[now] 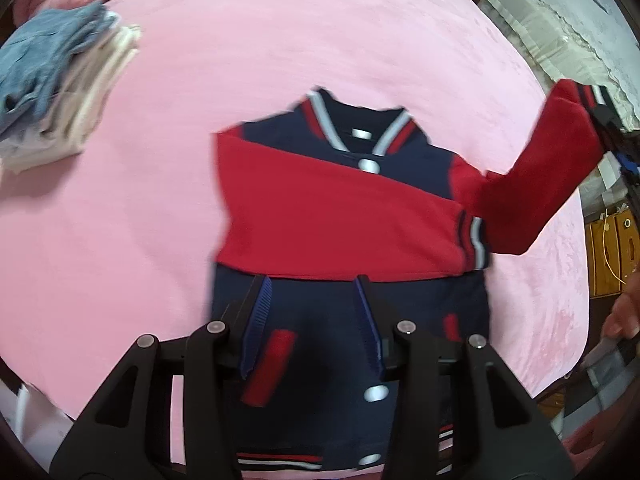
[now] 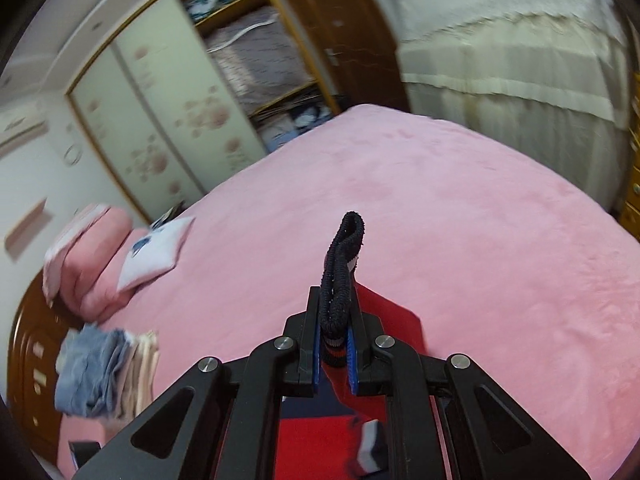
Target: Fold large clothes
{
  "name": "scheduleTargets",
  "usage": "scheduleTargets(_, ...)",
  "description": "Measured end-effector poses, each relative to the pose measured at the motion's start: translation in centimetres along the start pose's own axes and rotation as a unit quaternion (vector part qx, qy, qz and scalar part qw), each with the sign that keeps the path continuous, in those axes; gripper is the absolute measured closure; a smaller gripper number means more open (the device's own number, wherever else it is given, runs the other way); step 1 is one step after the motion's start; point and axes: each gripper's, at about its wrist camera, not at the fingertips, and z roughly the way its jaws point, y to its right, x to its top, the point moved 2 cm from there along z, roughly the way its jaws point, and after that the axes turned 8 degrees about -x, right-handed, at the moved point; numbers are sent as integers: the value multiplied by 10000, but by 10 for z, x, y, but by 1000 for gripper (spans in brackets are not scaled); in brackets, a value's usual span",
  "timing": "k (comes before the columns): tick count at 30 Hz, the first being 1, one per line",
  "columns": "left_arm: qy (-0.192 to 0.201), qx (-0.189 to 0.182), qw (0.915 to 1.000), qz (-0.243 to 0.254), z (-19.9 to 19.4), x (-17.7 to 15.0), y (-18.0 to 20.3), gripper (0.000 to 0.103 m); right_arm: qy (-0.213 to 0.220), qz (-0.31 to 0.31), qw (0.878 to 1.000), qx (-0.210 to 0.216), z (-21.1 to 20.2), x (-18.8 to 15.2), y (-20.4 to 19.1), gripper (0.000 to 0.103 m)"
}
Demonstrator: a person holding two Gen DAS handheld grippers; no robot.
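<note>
A navy and red varsity jacket [image 1: 340, 216] lies face up on the pink bed [image 1: 240, 40], collar away from me. One red sleeve is folded across its chest. My left gripper [image 1: 314, 284] is open and empty, hovering over the jacket's lower front. The other red sleeve [image 1: 532, 184] is lifted off the bed to the right. My right gripper [image 2: 335, 300] is shut on that sleeve's dark ribbed cuff [image 2: 344, 264], which sticks up between the fingers; the red sleeve [image 2: 392, 320] hangs below it.
A stack of folded clothes [image 1: 60, 92], blue on top of cream, sits on the bed's left side and also shows in the right wrist view [image 2: 104, 372]. Pillows [image 2: 100, 264] lie at the headboard. A wardrobe [image 2: 180, 100] and a cream-covered bed [image 2: 512, 60] stand beyond.
</note>
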Motion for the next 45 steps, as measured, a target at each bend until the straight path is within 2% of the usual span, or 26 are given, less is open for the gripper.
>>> scheduleTargets(4, 72, 144, 9998, -154, -15, -1, -48, 64, -273, -258, 9990, 261, 21, -35, -72, 93)
scheduleTargets(10, 147, 270, 9985, -453, -19, -5, -105, 63, -741, -1019, 9916, 298, 53, -124, -163, 93)
scheduleTargets(13, 190, 292, 9979, -547, -17, -4, -122, 52, -1118, -1355, 9841, 267, 62, -185, -179, 93)
scheduleTargets(17, 198, 266, 9975, -618, -11, 0, -132, 51, -1649, -1554, 9739, 121, 89, -239, -192, 93)
scheduleTargets(18, 183, 245, 9976, -623, -9, 1, -133, 51, -1704, -1558, 9729, 89, 90, -248, -183, 92)
scheduleTargets(20, 168, 229, 9977, -608, -6, 3, -130, 51, -1874, -1517, 9704, 153, 94, -267, -178, 86)
scheduleTargets(21, 158, 219, 9980, -580, -4, 4, -129, 51, -1944, -1486, 9694, 197, 90, -277, -178, 75)
scheduleTargets(22, 147, 215, 9981, -560, -3, 6, -128, 49, -2078, -1433, 9672, 281, 87, -283, -176, 59)
scheduleTargets(24, 116, 191, 9985, -503, 1, 9, -123, 43, -2348, -1321, 9617, 501, 66, -285, -147, 41)
scheduleTargets(26, 90, 125, 9989, -438, 5, 11, -116, 43, -2399, -1276, 9596, 728, 56, -283, -144, 40)
scheduleTargets(28, 35, 39, 9993, -380, 10, 14, -107, 43, -2319, -1338, 9607, 730, 37, -268, -141, 40)
scheduleTargets(31, -53, -151, 9994, -294, 19, 18, -90, 43, -2267, -1326, 9631, 584, 29, -260, -128, 40)
scheduleTargets(35, -206, -464, 9986, -144, 34, 22, -59, 43, -2179, -945, 9710, 291, 16, -243, -90, 40)
scheduleTargets(36, -243, -592, 9979, -114, 40, 23, -49, 43, -2164, -814, 9727, 206, 14, -239, -79, 43)
scheduleTargets(40, -99, -932, 9956, -83, 60, 31, -9, 44, -2081, -466, 9770, -4, 8, -218, -38, 69)
scheduleTargets(42, -37, -994, 9950, -42, 73, 35, 6, 51, -2001, -397, 9789, -112, 8, -210, -23, 77)
scheduleTargets(44, -68, -804, 9967, 6, 92, 40, 19, 67, -2005, -362, 9789, -131, 12, -204, -8, 79)
scheduleTargets(45, -101, -696, 9975, 13, 99, 41, 21, 69, -2031, -354, 9785, -105, 11, -201, -3, 81)
